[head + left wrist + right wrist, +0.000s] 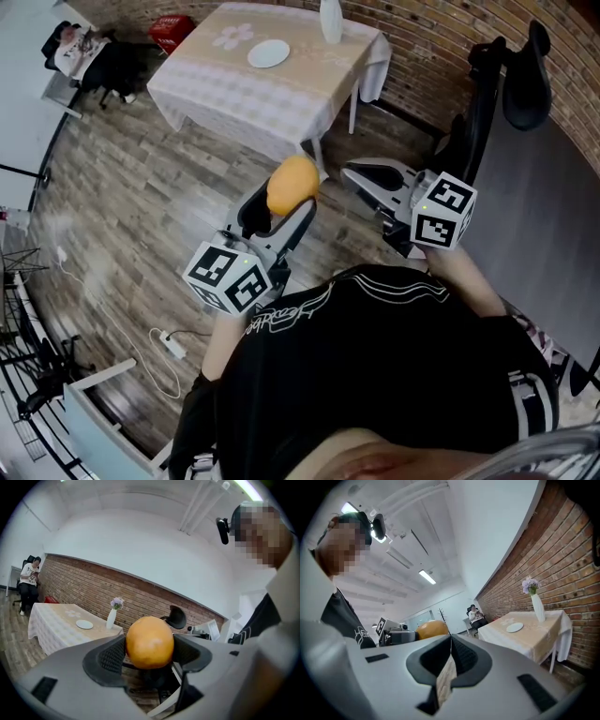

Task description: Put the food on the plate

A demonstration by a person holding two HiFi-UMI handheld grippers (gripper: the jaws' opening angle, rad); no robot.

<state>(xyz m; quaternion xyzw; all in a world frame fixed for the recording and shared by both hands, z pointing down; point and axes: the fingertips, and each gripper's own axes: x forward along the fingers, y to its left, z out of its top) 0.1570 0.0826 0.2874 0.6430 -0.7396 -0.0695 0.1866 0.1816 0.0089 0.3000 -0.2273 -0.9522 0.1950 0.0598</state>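
Note:
An orange fruit (292,185) sits between the jaws of my left gripper (281,204), which is shut on it and held up in the air, well short of the table. In the left gripper view the orange (150,641) fills the gap, with both pads pressing its sides. A small white plate (269,53) lies on the cloth-covered table (234,84); it also shows far off as the plate (85,624) and the plate (514,627). My right gripper (354,174) is shut with nothing in it, beside the left one.
A white vase (330,21) with flowers stands at the table's far edge by the brick wall. A black office chair (511,84) stands to the right. A seated person (75,47) is at the far left. A power strip and cable (173,347) lie on the wood floor.

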